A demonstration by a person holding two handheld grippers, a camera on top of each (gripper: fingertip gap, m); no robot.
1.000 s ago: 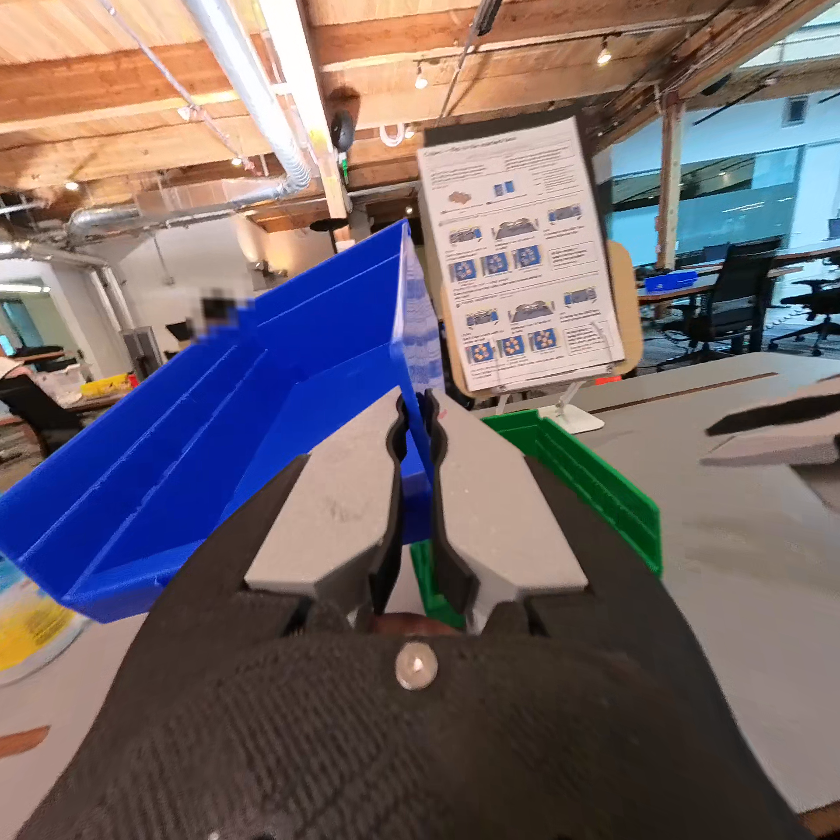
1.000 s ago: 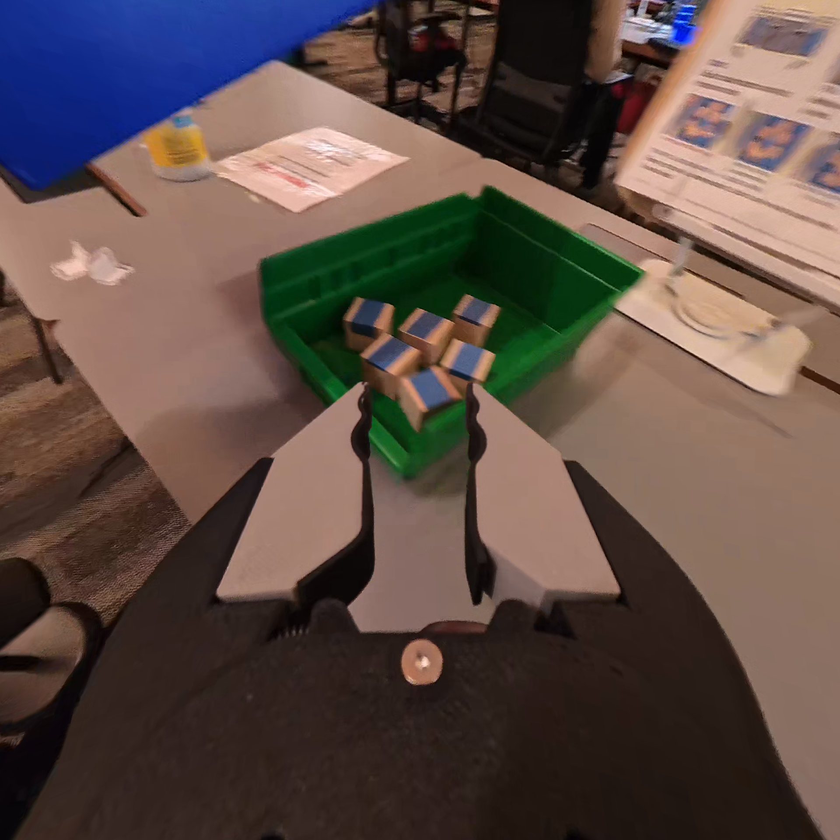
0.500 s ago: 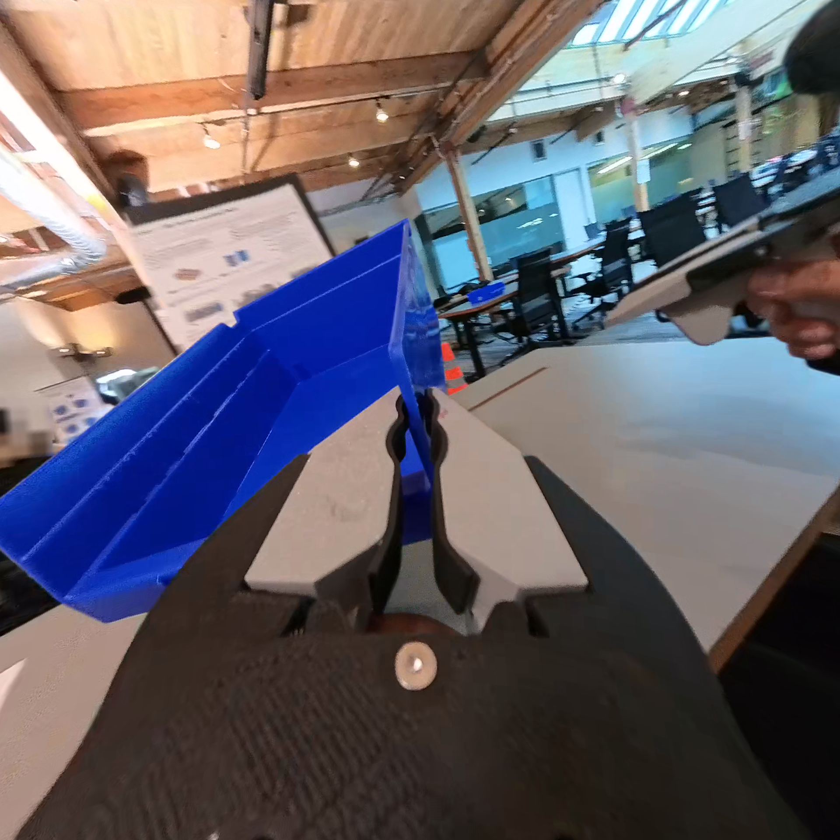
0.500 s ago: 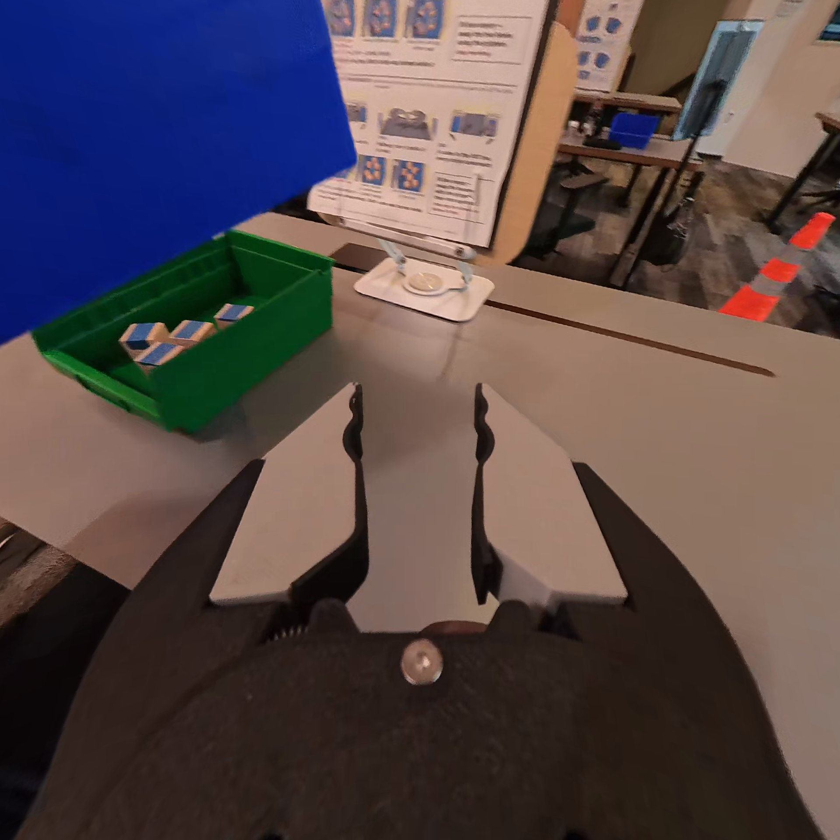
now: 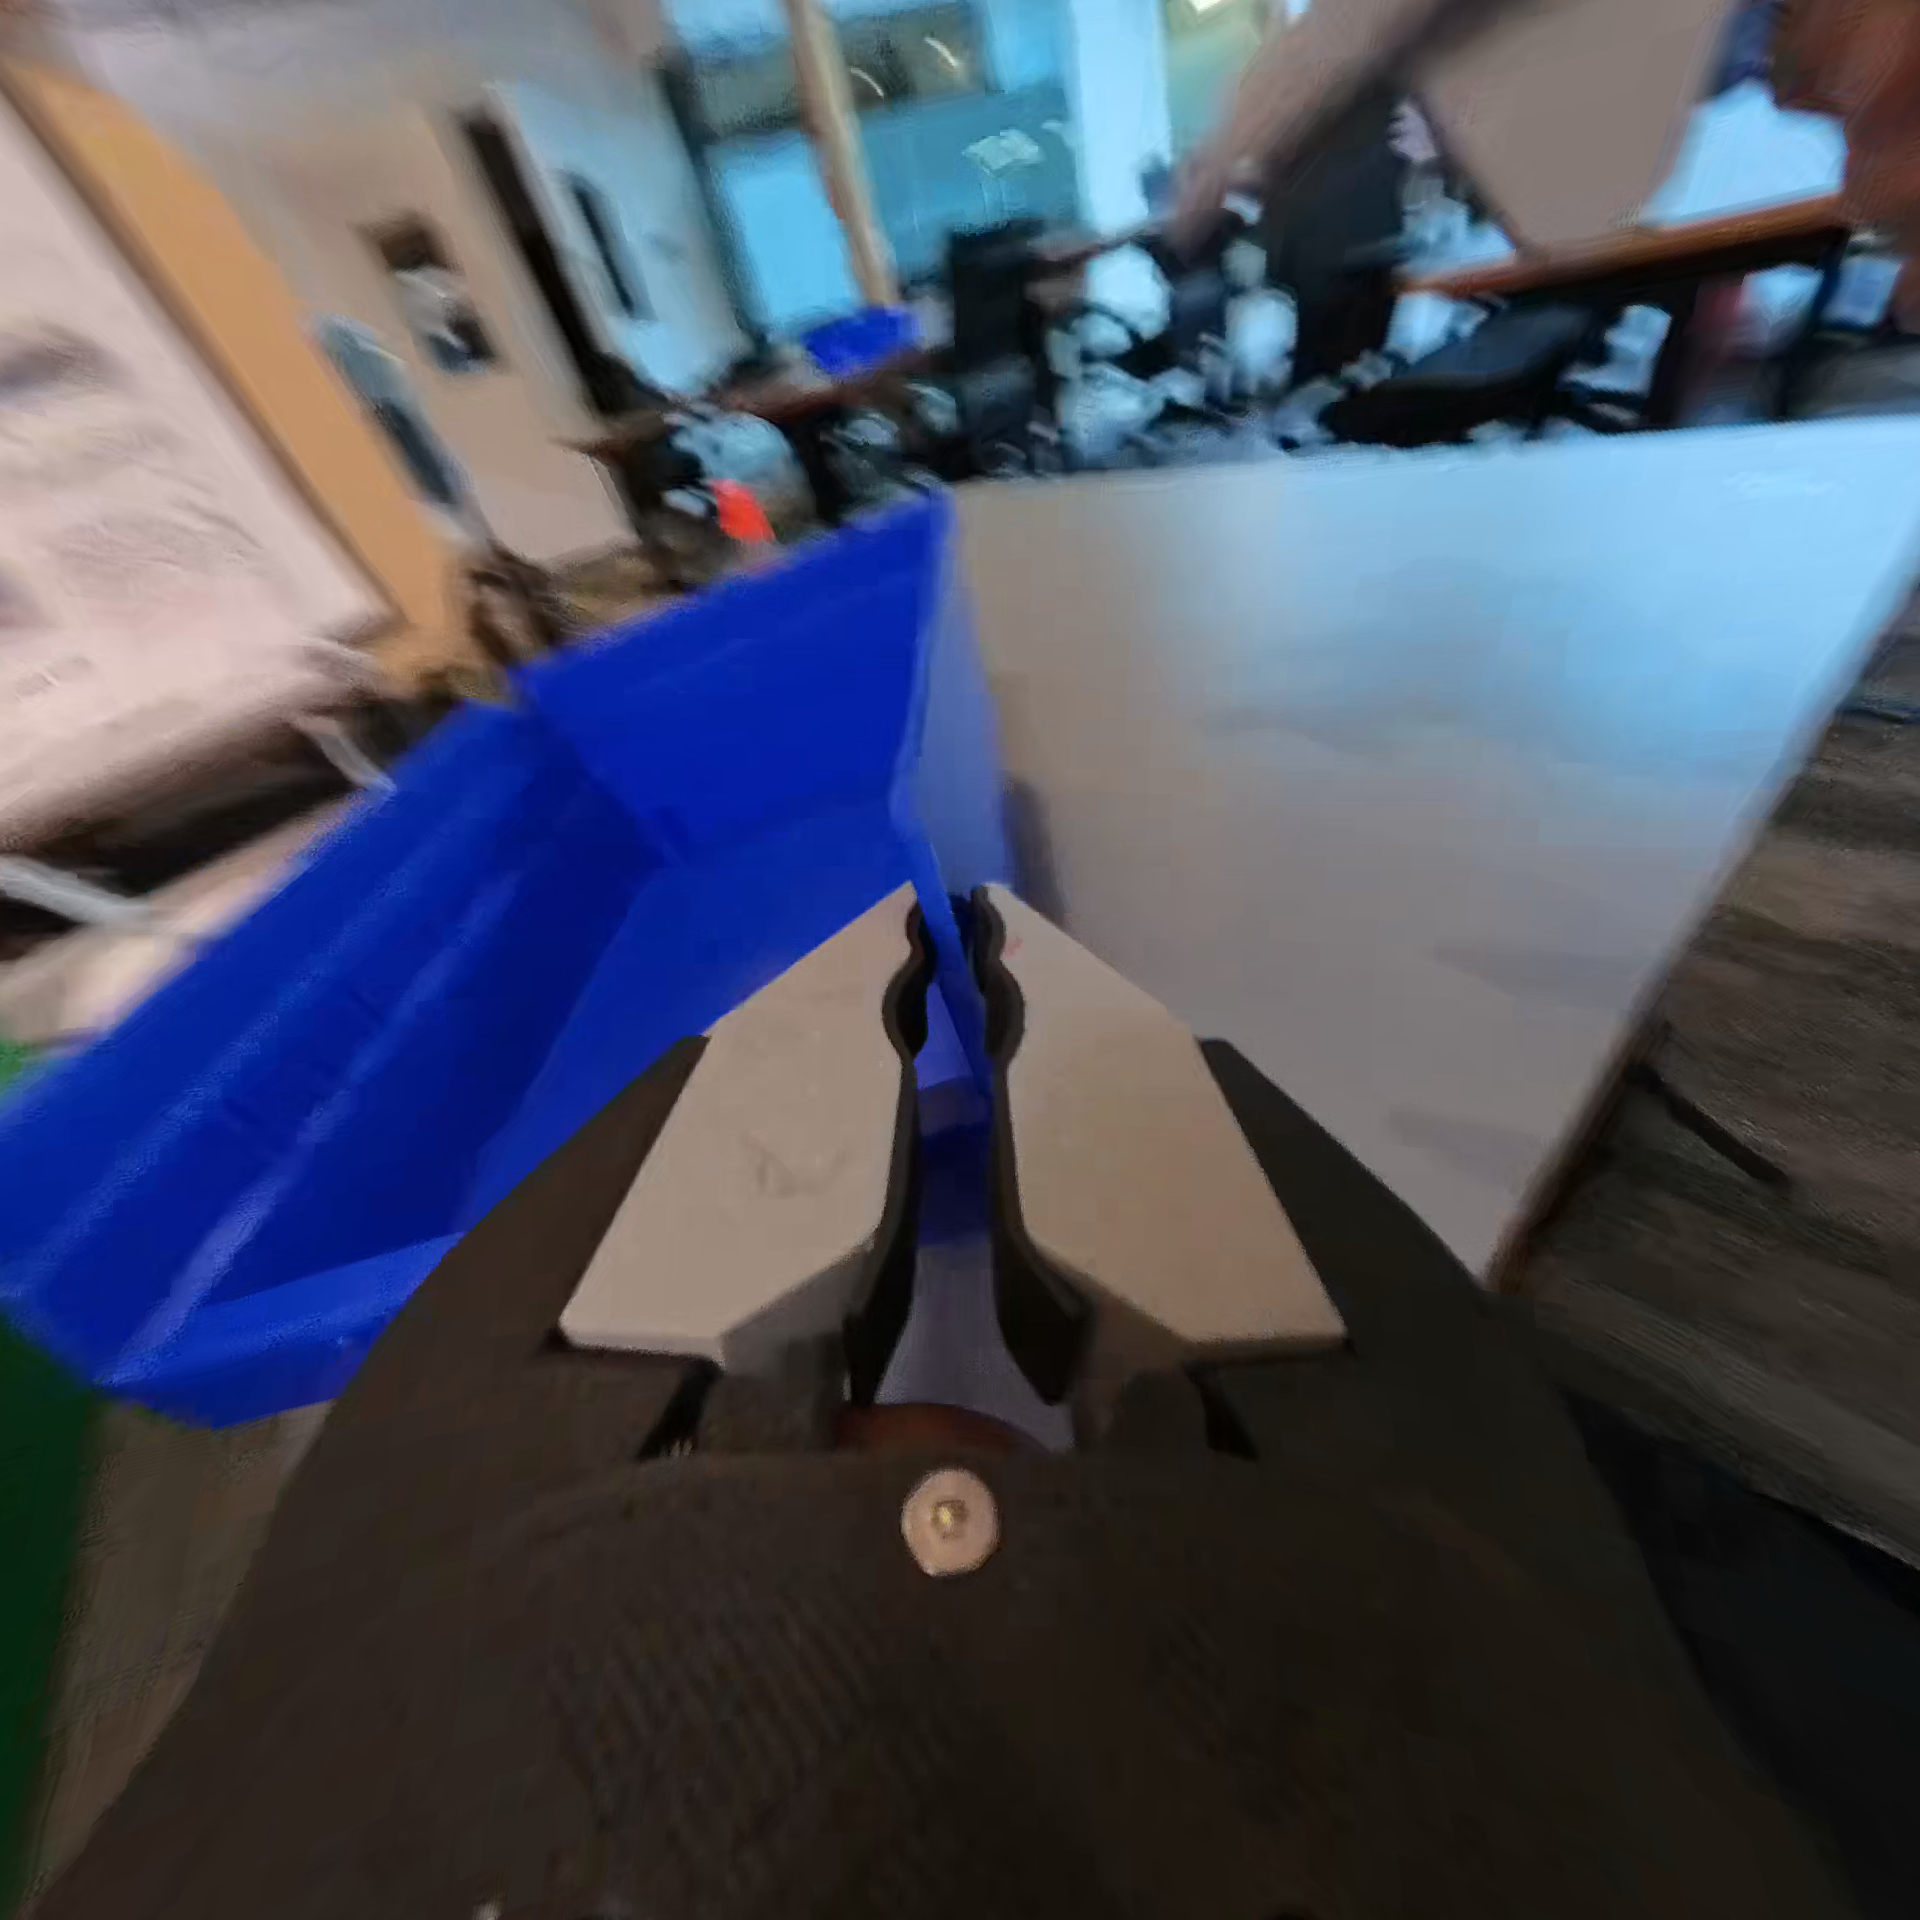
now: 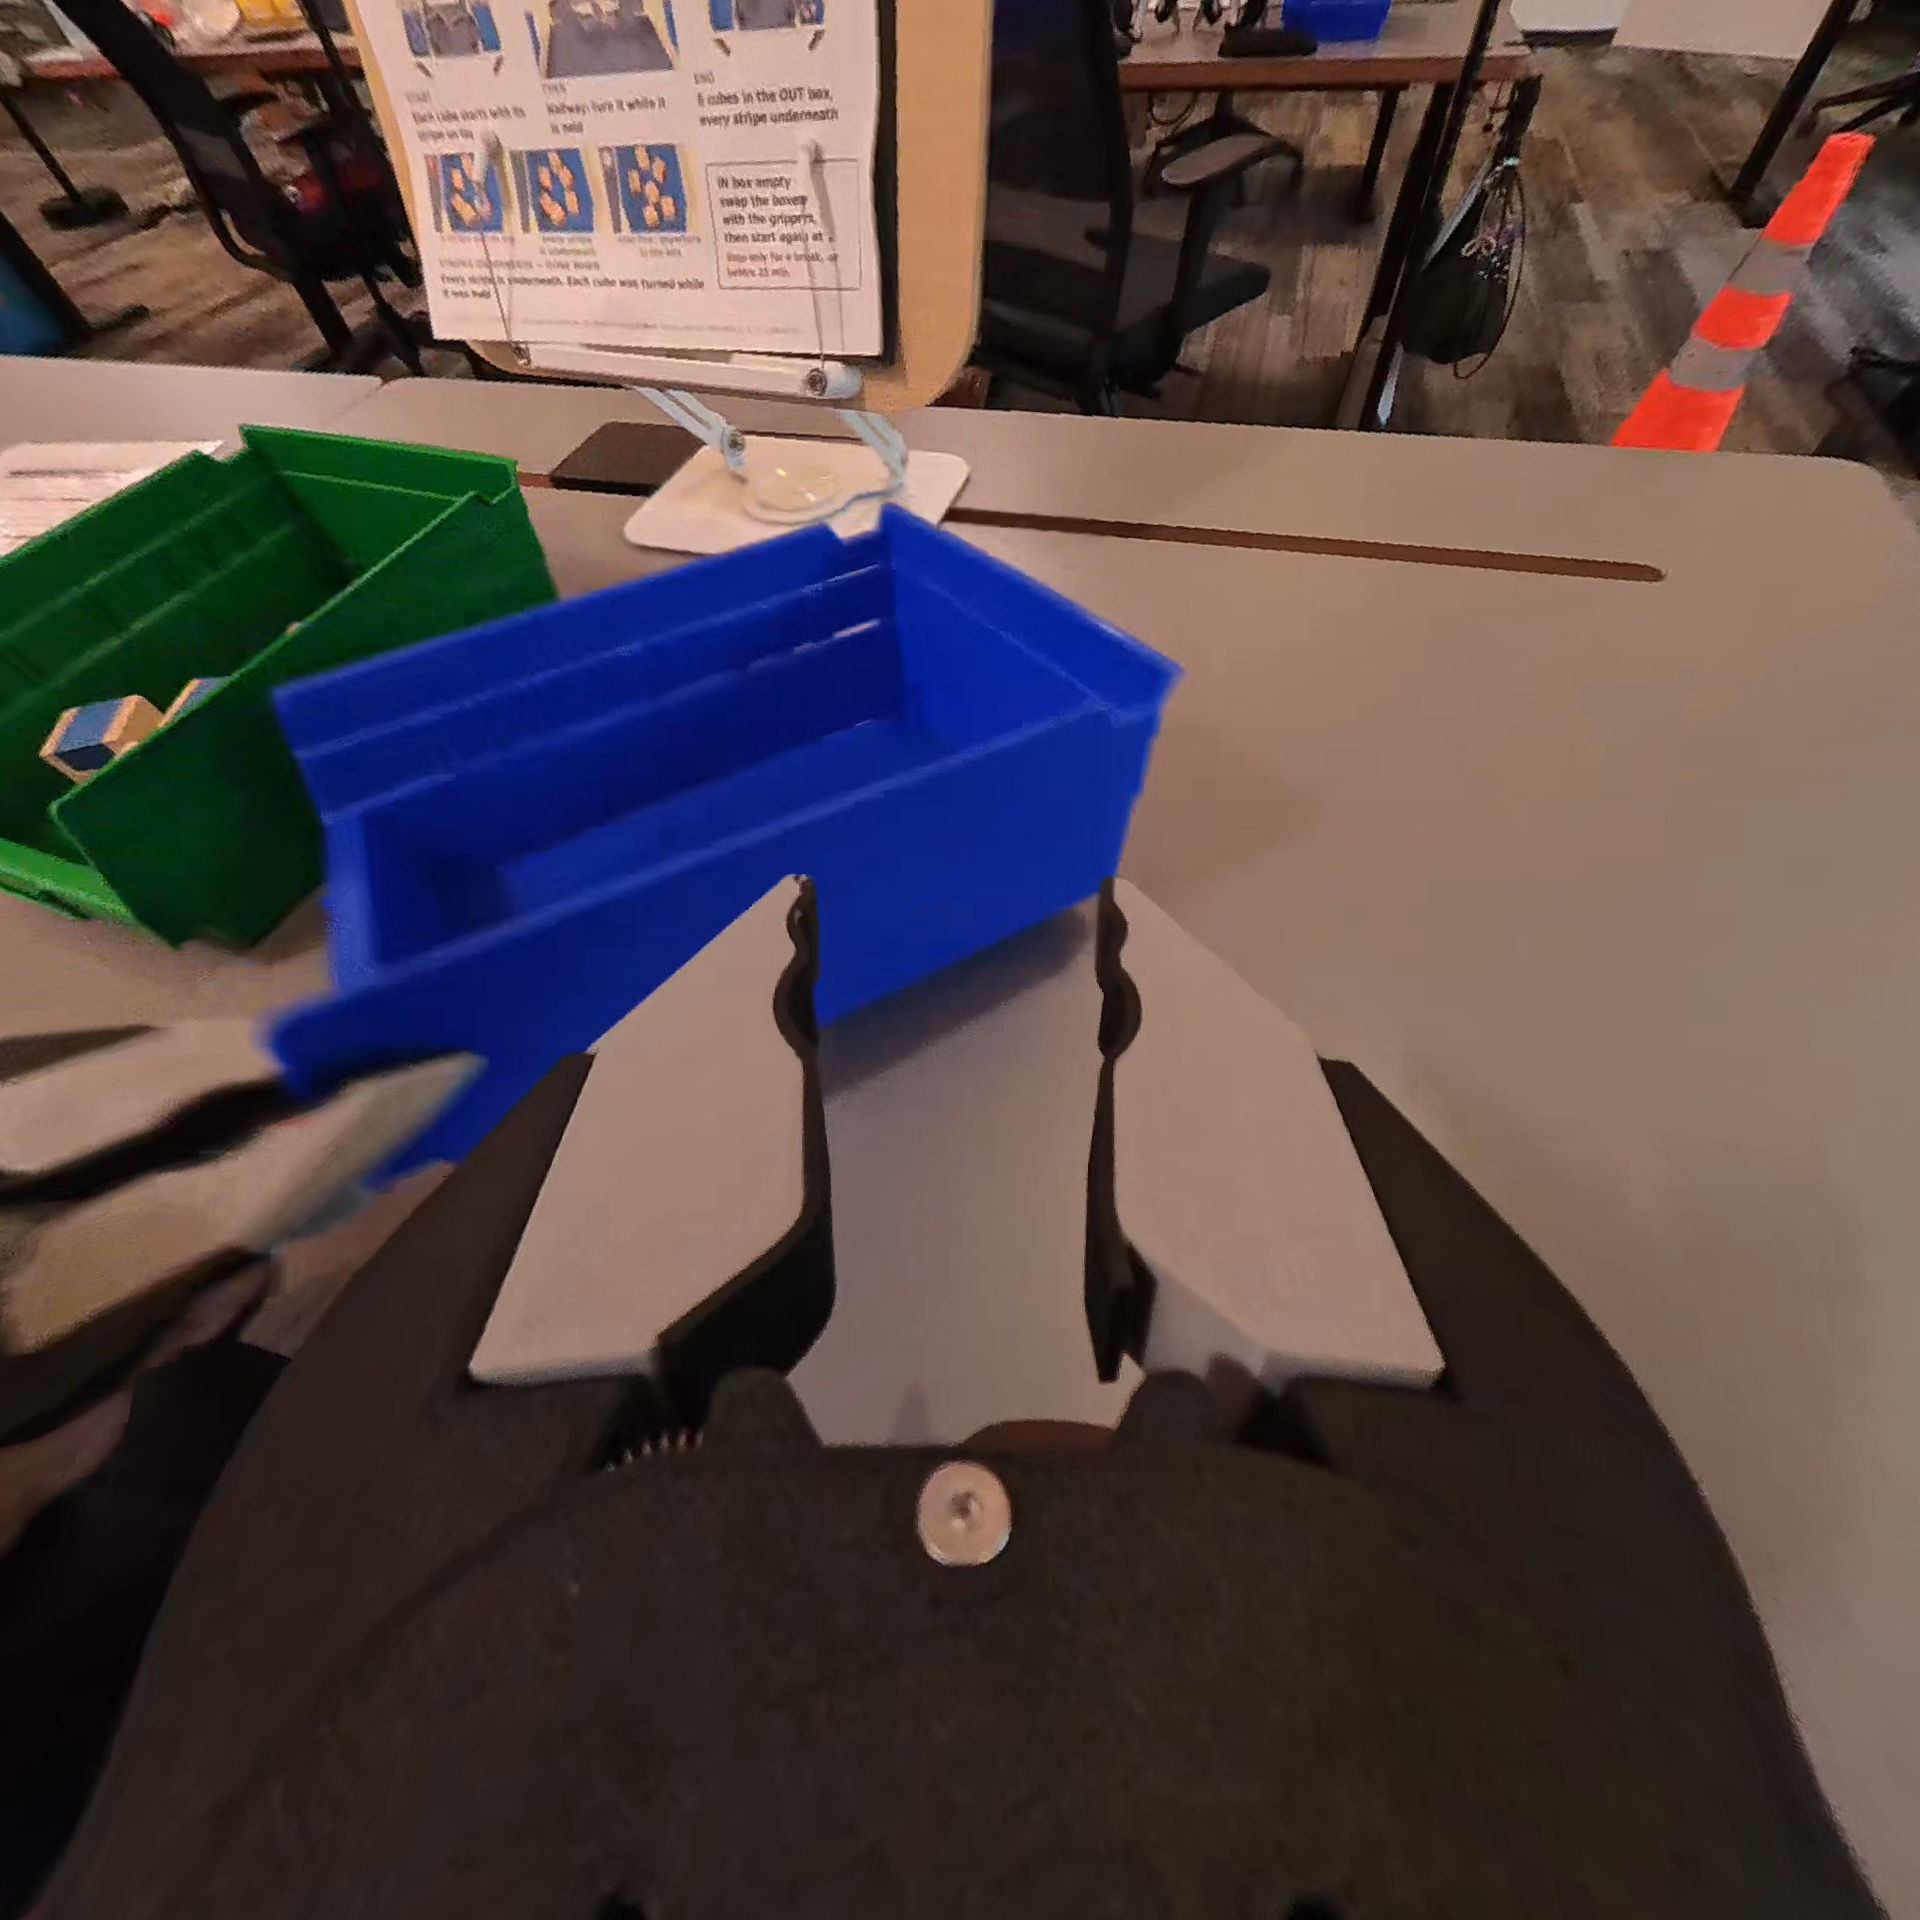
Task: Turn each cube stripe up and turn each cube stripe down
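From the left wrist view, blurred with motion, our left gripper (image 5: 951,914) is clamped on the thin end wall of the blue bin (image 5: 436,987); the wall runs straight up between the two fingertips, and the rest of the bin stretches away to the left of them, above the grey table (image 5: 1403,790). No cubes show here. Over to the right wrist view: our right gripper (image 6: 954,904) hangs with its fingers spread apart and nothing between them, only bare table (image 6: 1455,831) in the gap. The blue bin (image 6: 717,727) sits just beyond the fingertips, its near wall partly behind the left finger, and we see the left gripper (image 6: 312,1091) pinching the bin's near left corner. Left of the blue bin, just beside it, is the green bin (image 6: 208,831), and the cubes (image 6: 99,736) lie inside it, well off to the left of our open fingers. Behind the blue bin stands an instruction sheet (image 6: 644,166) on a stand.
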